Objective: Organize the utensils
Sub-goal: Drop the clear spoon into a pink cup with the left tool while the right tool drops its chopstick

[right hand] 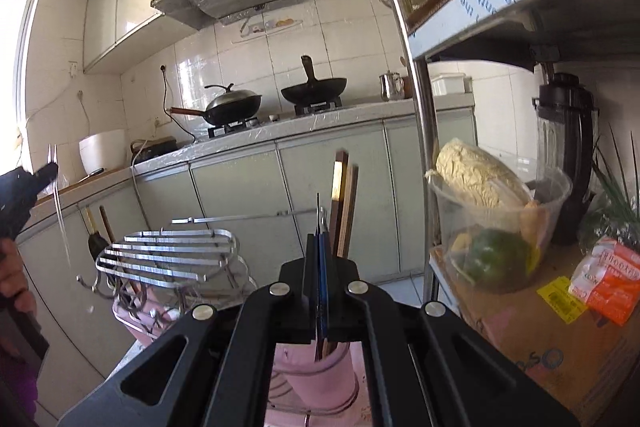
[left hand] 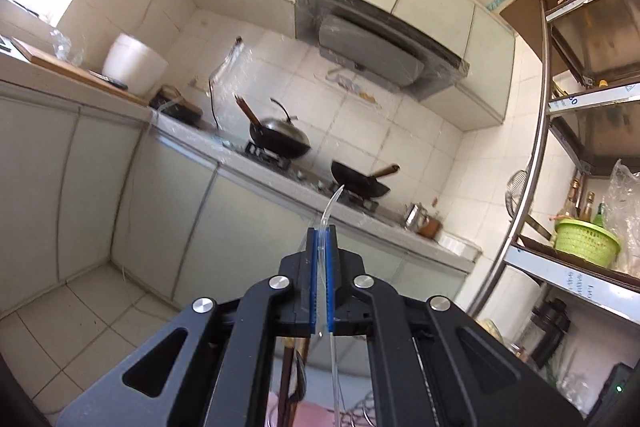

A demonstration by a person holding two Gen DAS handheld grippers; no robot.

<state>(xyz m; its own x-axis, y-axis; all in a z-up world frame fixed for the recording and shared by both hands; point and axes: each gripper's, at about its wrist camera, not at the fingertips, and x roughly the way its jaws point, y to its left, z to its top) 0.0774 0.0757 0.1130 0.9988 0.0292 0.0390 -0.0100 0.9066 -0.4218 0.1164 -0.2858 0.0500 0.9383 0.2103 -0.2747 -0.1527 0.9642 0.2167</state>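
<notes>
My left gripper (left hand: 322,233) is shut on a thin clear plastic utensil (left hand: 331,205) that sticks up past the blue pads and hangs down below them. It also shows in the right wrist view (right hand: 60,211), held up high at the far left. My right gripper (right hand: 322,239) is shut on a thin dark flat utensil (right hand: 319,215), its tip poking above the pads. A pink utensil holder (right hand: 312,367) stands right below, with brown chopsticks (right hand: 344,203) upright in it just behind the jaws.
A metal wire rack (right hand: 168,255) with hooks sits left of the holder. A steel shelf post (right hand: 416,99) and shelves stand close on the right, with a plastic tub of food (right hand: 496,227) and a blender (right hand: 564,147). Counter, stove and woks (right hand: 312,89) lie beyond.
</notes>
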